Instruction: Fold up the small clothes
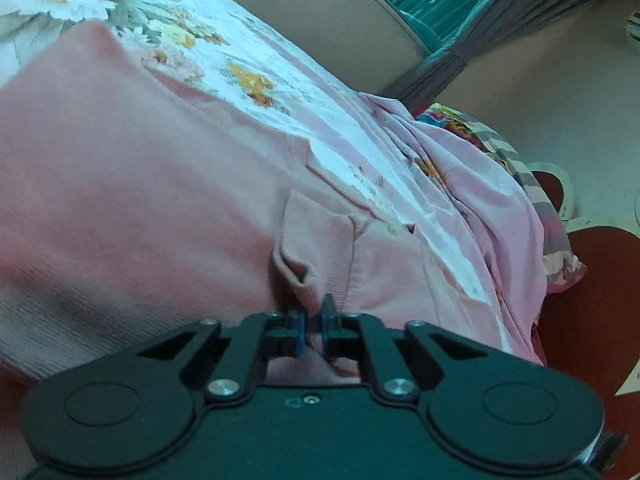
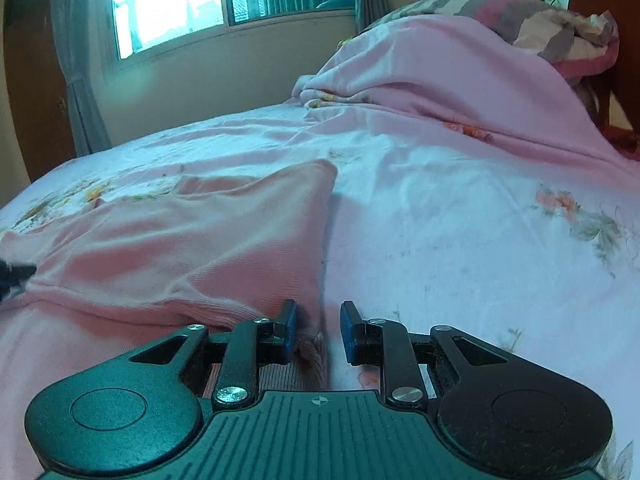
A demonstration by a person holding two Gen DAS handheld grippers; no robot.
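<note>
A small pink ribbed garment [image 1: 132, 200] lies on a floral bedsheet [image 1: 256, 60]. In the left wrist view my left gripper [image 1: 314, 322] is shut, pinching a ribbed edge of the pink garment between its blue pads. In the right wrist view the same pink garment [image 2: 192, 248] lies spread to the left, and my right gripper [image 2: 318, 330] is open, with the garment's near corner lying between its blue pads. The tip of the left gripper [image 2: 14, 274] shows at the far left edge, on the garment.
A heaped pink quilt [image 2: 460, 80] and a striped pillow [image 2: 560, 32] lie at the head of the bed by a red headboard [image 1: 592, 280]. A window with curtains [image 2: 180, 4] is on the far wall. Bare sheet [image 2: 480, 220] lies to the right.
</note>
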